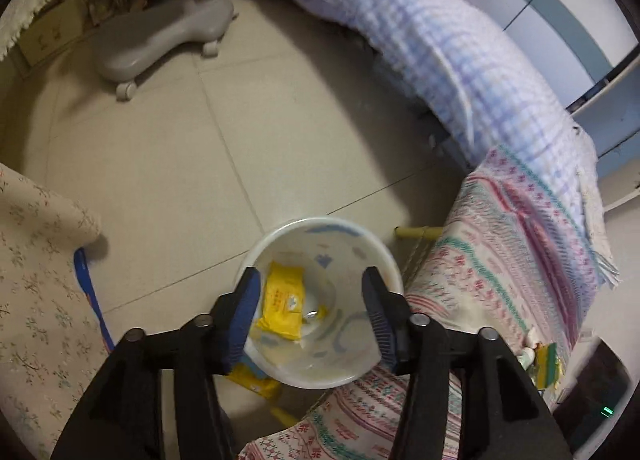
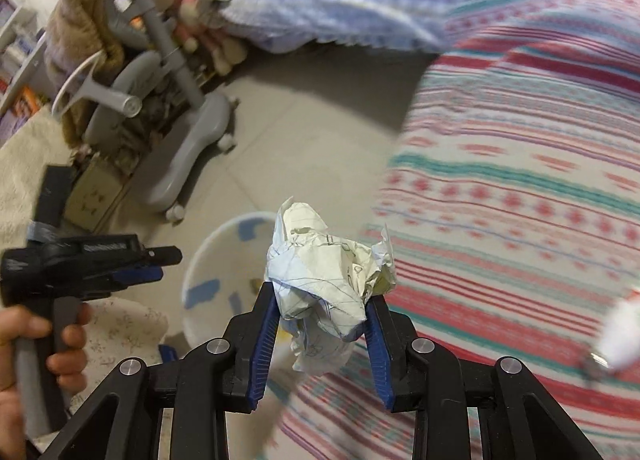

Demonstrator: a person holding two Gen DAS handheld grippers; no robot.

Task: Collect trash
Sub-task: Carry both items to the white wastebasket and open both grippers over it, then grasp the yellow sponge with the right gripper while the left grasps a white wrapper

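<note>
Clamped between the right gripper's (image 2: 322, 324) blue pads, the crumpled paper ball (image 2: 328, 280) hangs just right of and nearer than the white bin (image 2: 208, 260), so it must travel left and farther, while the left gripper (image 1: 312, 300) gapes empty over that bin.
</note>
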